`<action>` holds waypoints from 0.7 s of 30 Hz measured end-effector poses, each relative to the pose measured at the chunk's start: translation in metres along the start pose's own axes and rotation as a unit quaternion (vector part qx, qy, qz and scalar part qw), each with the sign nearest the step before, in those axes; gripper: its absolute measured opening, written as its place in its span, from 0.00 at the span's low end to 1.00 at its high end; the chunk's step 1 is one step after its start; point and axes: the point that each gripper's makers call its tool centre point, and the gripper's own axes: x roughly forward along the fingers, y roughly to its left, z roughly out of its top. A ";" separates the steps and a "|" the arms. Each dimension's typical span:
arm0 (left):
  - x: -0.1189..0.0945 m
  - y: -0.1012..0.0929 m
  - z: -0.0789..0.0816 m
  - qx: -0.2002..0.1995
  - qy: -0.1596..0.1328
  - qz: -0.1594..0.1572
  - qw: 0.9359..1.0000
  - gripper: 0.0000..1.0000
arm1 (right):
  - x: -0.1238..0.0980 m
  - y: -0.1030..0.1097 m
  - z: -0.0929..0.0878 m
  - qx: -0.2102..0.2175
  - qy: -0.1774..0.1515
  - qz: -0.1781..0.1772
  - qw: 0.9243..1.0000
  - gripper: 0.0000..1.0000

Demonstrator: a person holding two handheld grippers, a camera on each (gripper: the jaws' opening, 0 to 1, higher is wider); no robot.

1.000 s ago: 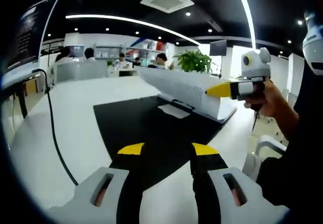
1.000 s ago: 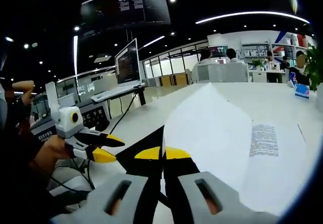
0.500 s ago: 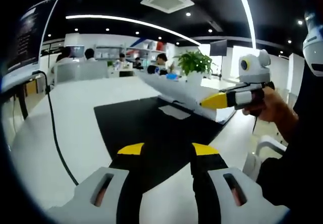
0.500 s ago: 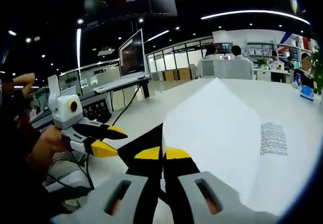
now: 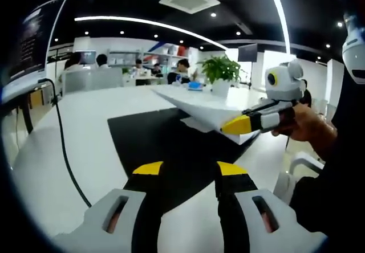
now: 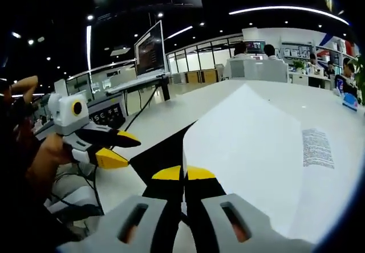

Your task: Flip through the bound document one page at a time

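The bound document [image 5: 201, 106] lies on a black mat [image 5: 151, 139] on the white table. Its top white page [image 6: 251, 145], with a block of print near the far side, is lifted at a low slant. My right gripper [image 6: 183, 173] is shut on the near corner of that page. In the left gripper view a hand holds the right gripper [image 5: 235, 126] low over the mat's right part. My left gripper [image 5: 189, 168] stands open over the mat's near edge with nothing between its fingers. It appears again as the left gripper [image 6: 121, 150], off to the left, apart from the page.
A black cable [image 5: 61, 153] runs across the table at the left. A monitor [image 6: 149, 52] stands on a far desk. A potted plant [image 5: 221, 69] sits behind the document. People sit at desks in the background. White table [image 5: 85, 127] lies bare left of the mat.
The right gripper has come down and to the left with the page, so the lifted sheet now slants much lower over the mat. The left gripper has stayed put and open.
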 end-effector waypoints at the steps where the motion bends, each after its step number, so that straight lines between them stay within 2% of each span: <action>1: 0.000 0.000 0.000 -0.001 0.000 0.000 1.000 0.36 | 0.000 0.000 -0.001 0.001 0.002 0.000 1.000 0.02; 6: -0.001 0.000 -0.003 -0.001 0.004 0.000 1.000 0.36 | 0.003 0.000 -0.008 0.006 0.012 0.003 1.000 0.02; 21: 0.002 0.001 0.000 -0.001 0.002 -0.004 1.000 0.36 | 0.008 0.000 -0.022 0.025 0.035 0.010 0.999 0.02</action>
